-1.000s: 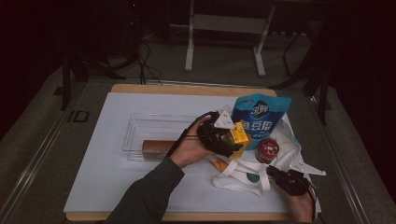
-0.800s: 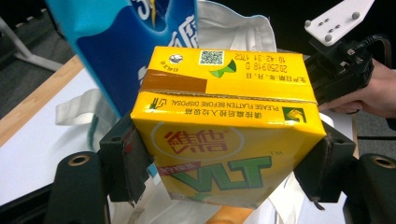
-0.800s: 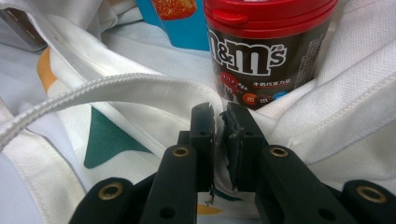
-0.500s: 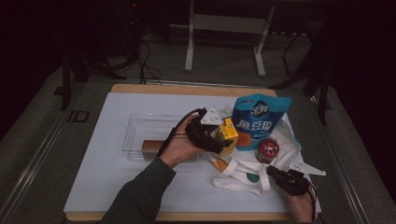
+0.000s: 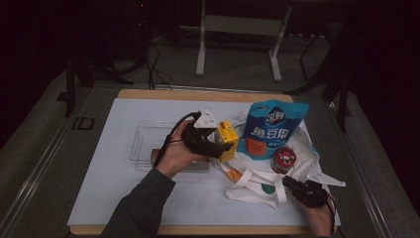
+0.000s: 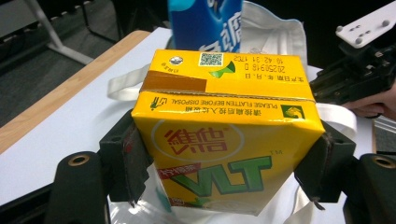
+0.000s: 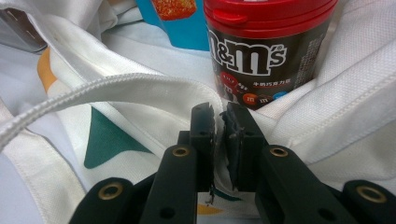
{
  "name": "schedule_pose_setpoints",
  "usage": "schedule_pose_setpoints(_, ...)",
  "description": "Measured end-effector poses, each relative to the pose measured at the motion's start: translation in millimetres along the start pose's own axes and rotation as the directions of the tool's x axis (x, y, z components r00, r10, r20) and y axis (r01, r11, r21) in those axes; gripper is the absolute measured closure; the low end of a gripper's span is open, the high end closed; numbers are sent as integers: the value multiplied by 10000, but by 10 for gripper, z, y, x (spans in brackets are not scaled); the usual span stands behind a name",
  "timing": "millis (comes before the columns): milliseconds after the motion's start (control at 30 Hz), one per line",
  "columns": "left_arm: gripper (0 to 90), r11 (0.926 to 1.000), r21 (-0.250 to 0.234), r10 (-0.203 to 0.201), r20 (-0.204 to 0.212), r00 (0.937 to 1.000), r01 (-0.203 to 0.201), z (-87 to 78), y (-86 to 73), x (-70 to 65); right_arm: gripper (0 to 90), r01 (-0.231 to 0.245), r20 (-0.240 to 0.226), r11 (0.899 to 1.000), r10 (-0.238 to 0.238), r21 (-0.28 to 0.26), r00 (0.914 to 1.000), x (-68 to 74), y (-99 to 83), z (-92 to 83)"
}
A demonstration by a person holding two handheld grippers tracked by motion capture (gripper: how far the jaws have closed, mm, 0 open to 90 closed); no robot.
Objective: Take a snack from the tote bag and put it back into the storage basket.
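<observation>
My left gripper [image 5: 217, 145] is shut on a yellow drink carton [image 5: 228, 138], its pads [image 6: 127, 156] pressing both sides of the carton [image 6: 224, 135]. The carton hangs just left of a white cloth bag [image 5: 257, 184], near the clear tray [image 5: 144, 144]. At the bag's front right, my right gripper [image 5: 291, 184] is shut on a fold of the bag's cloth [image 7: 140, 86], with the jaws [image 7: 218, 116] nearly together. A red-lidded M&M's tub [image 7: 261, 46] stands just beyond those jaws. A blue snack pouch [image 5: 271, 128] stands upright in the bag.
A brown bar [image 5: 195, 166] lies at the tray's front edge, under my left hand. The white mat [image 5: 124, 188] covers the wooden table. The M&M's tub [image 5: 283, 159] sits on the bag beside the pouch. The other gripper [image 6: 355, 79] shows beyond the carton.
My left hand has carried the yellow carton leftward, away from the blue pouch and toward the clear tray. The right gripper has kept still on the bag.
</observation>
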State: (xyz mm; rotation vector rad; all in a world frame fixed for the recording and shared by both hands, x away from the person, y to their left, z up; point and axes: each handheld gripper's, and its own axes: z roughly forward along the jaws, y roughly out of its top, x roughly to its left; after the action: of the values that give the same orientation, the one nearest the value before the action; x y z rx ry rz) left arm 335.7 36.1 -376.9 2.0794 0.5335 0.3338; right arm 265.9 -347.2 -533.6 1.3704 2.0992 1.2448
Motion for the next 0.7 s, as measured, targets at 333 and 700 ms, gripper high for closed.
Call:
schedule_pose_setpoints(333, 289, 9995, 68, -296, -356, 9989, 299, -112, -120, 126, 816, 1, -1, 10000, -1, -1, 10000, 0, 0, 0)
schedule_pose_setpoints(700, 289, 9975, 174, -675, -848, 9941, 692, -188, -243, 277, 816, 4, -6, 10000, -4, 6, 10000, -1, -1, 0)
